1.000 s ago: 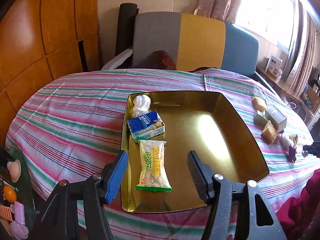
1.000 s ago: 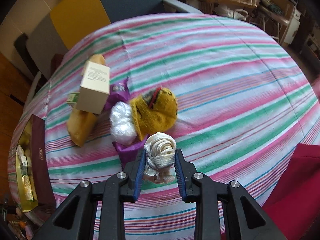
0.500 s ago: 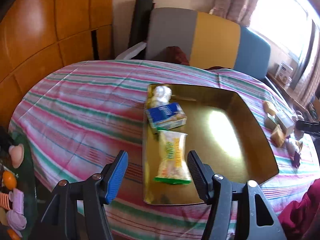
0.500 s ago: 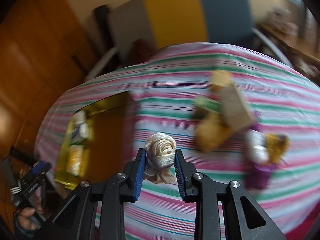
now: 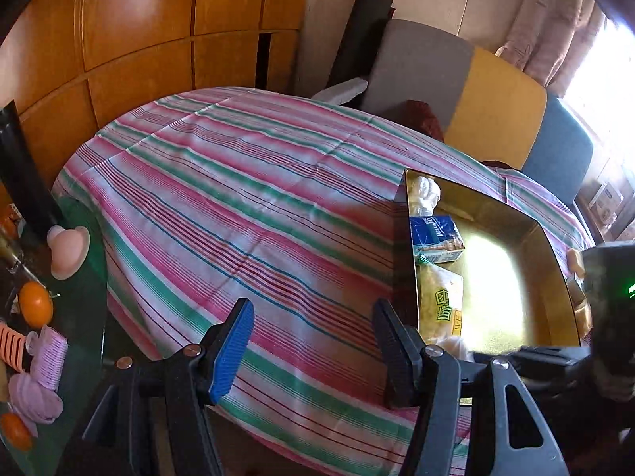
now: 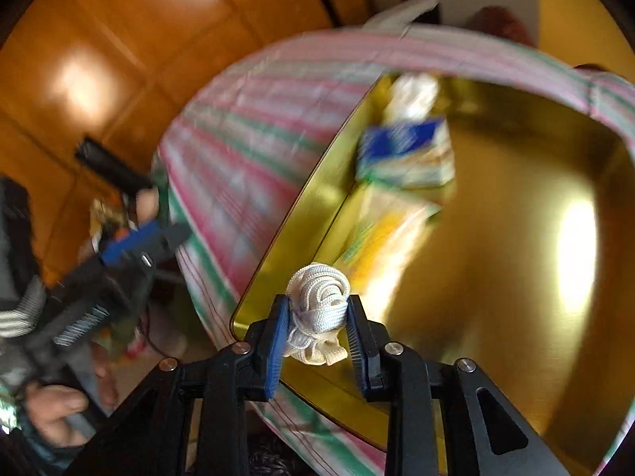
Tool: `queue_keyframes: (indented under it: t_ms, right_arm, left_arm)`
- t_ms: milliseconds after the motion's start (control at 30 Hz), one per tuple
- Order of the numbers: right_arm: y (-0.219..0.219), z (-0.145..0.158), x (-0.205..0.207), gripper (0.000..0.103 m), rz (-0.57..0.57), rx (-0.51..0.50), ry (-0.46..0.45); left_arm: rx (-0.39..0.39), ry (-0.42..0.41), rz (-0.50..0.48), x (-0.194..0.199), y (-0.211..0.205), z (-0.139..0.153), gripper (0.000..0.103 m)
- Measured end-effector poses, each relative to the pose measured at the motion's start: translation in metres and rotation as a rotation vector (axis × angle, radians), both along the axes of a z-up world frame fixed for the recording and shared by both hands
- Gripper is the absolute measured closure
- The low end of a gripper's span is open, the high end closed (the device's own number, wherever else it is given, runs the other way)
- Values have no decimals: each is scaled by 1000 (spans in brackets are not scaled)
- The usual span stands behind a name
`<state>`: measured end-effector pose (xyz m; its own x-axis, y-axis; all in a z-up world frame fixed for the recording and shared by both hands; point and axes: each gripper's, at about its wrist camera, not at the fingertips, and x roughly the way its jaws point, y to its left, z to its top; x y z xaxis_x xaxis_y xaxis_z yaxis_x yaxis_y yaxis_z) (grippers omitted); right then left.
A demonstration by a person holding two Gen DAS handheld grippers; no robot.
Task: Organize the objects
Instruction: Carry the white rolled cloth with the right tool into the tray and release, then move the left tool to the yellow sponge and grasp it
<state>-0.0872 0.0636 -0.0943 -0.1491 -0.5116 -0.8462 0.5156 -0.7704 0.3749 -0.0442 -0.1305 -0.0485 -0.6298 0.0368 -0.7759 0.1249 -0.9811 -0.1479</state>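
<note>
The rope [image 6: 319, 305], a white coiled bundle, was clamped between the pads of the right tool [image 6: 317, 333], hanging over the near left corner of the gold tray [image 6: 496, 277]. In the tray, along its left wall, lay a snack bag [image 5: 440, 305], a blue carton [image 5: 434, 238] and a white wad [image 5: 424, 194]. The left tool [image 5: 313, 341] gaped wide and empty over the striped surface [image 5: 238, 206], left of the tray.

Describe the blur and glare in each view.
Left wrist view: mostly sharp, with fisheye bending; a bright glare patch on the gold tray floor. Right wrist view: heavy motion blur over tablecloth and tray items; only the right gripper and its rope bundle stay sharp.
</note>
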Motion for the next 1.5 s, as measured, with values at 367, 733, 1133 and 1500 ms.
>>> queue_keyframes:
  t_ms: [367,733,1133,1500]
  right_arm:
    - [8,-6,2,48,-54,-78,-40]
    - [93,37,27,15,-213,-60,104]
    - [263,57,42,6,-506,-55,123]
    - [478,64,68,5,-1091,135,157]
  left_arm:
    - [3,-6,-28,2,11,-2,41]
    - [28,7,-111,6,41,7,41]
    - [6,20,-295,-2,111,26,42]
    - [-61,48,-584,-3,229,47,39]
